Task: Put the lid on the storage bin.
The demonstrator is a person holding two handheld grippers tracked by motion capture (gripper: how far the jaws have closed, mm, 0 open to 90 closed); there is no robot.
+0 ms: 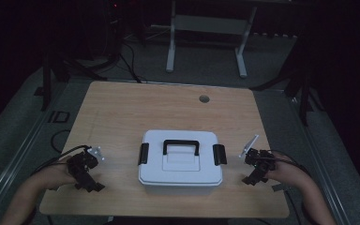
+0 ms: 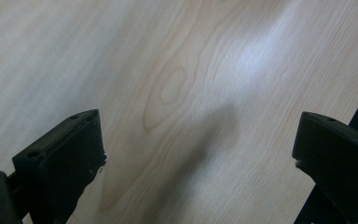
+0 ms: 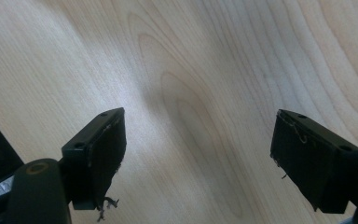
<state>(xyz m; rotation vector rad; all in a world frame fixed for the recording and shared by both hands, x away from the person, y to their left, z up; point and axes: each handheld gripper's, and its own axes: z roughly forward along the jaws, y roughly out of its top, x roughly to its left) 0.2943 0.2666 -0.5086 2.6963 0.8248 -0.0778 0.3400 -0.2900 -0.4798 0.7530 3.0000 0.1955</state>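
White plastic box (black handle, rounded corners) between two wide-open hand-held grippers.

Left tool open, bare wood table

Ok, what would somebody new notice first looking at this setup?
Probably the white box with its black handle and black side latches, closed, near the front middle of the wooden table. Next, the left gripper and right gripper flanking it, apart from it, each with jaws open over bare wood. The surrounding room is very dark.
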